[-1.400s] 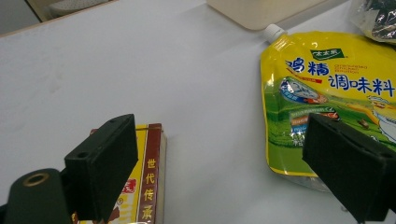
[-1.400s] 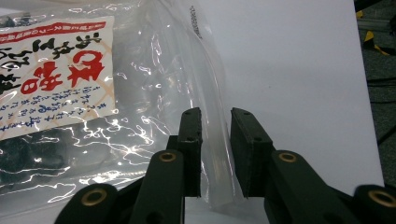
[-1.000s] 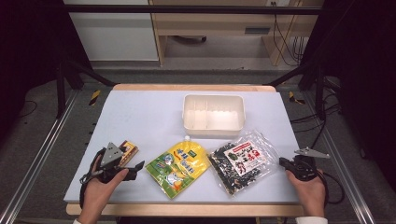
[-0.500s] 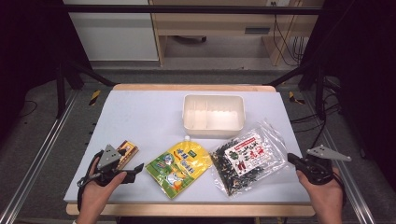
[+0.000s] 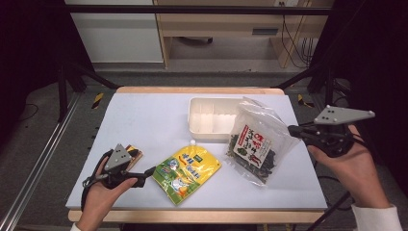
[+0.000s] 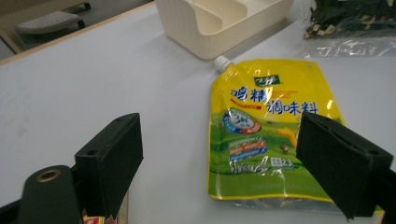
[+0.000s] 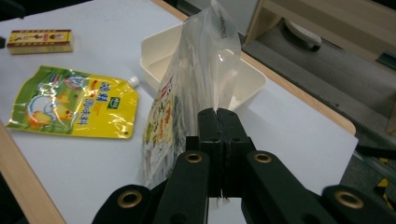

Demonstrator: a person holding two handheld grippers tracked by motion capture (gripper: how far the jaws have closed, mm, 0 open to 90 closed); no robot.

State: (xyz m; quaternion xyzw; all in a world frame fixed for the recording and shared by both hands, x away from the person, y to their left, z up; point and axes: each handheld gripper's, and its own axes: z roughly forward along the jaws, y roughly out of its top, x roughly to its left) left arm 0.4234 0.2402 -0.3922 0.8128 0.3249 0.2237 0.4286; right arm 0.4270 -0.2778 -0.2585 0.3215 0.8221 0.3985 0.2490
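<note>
A: What has the right gripper [image 5: 294, 131] got?
B: Its 2 jaws are clamped on the clear seaweed bag [image 5: 255, 144], lifted near the table's [image 5: 144, 120] right edge, beside the white bin [image 5: 211, 120].
A: The left gripper [image 5: 146, 172]?
B: Jaws apart, holding nothing, at the yellow pouch [image 5: 187, 168] near the front edge.

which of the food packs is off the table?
The clear seaweed bag: the right tool pinches its edge and it hangs tilted by the tray. The yellow pouch and small box lie flat.

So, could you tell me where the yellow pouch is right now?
In the high view the yellow pouch lies flat near the table's front edge, between the left gripper and the clear bag.
</note>
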